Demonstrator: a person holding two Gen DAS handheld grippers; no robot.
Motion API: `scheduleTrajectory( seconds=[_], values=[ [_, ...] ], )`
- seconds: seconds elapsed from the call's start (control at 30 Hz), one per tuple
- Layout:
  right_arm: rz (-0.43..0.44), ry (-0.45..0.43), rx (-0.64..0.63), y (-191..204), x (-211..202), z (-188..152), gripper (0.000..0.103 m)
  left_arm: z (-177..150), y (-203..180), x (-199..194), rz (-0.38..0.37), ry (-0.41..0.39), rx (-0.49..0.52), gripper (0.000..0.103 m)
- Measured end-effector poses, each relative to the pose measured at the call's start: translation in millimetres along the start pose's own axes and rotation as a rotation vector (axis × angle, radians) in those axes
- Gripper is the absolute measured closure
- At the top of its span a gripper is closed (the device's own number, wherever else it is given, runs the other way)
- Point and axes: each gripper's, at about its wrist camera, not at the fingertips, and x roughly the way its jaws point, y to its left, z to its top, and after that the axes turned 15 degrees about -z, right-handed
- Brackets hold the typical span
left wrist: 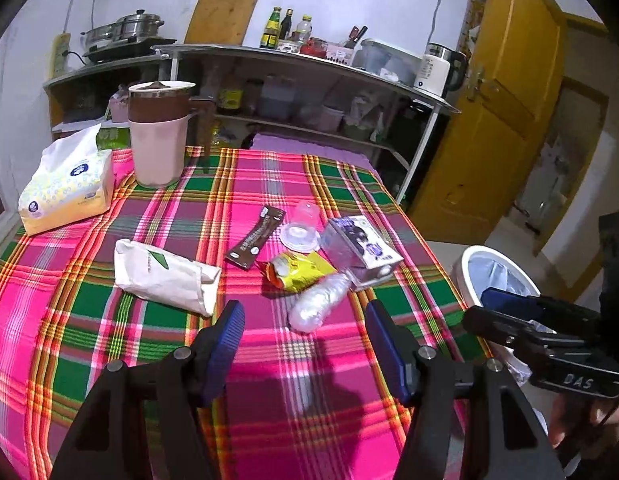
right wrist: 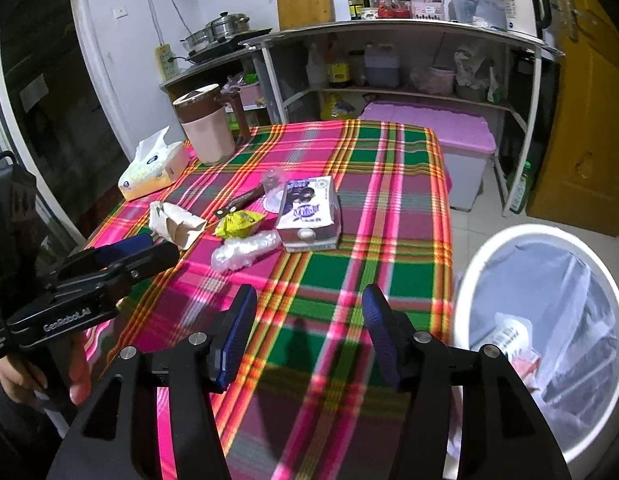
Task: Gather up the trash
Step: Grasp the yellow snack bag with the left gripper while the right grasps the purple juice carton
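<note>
Trash lies mid-table on the plaid cloth: a white paper bag (left wrist: 165, 276) (right wrist: 175, 222), a brown sachet (left wrist: 255, 238), a clear plastic cup with lid (left wrist: 301, 226), a yellow wrapper (left wrist: 299, 270) (right wrist: 237, 224), crumpled clear plastic (left wrist: 317, 304) (right wrist: 245, 250) and a purple milk carton (left wrist: 361, 246) (right wrist: 307, 214). My left gripper (left wrist: 305, 312) is open and empty, just short of the clear plastic. My right gripper (right wrist: 309, 300) is open and empty over the table's near right part. A white bin (right wrist: 549, 336) (left wrist: 493, 276) with a liner and some trash stands right of the table.
A tissue pack (left wrist: 67, 188) and a pink-and-brown jug (left wrist: 159, 132) stand at the table's far left. Behind are metal shelves (left wrist: 309, 64) with bottles and a kettle, a pink-lidded box (right wrist: 433, 136), and a yellow door (left wrist: 497, 92) at the right.
</note>
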Motion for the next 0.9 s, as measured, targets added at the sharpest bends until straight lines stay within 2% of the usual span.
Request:
scheduleTrajectory(
  seconds=[0.4,0.9],
  values=[
    [-0.021,0.032,-0.035,22.2,57.8,30.5,0.047,12.0,26.3,10.9,-0.008,-0.001,-0.039,0.041],
    [-0.051,0.048,-0.069,37.6,96.5,48.8,0.047,18.0,43.3,25.6,-0.041,0.014,-0.069,0.040]
  ],
)
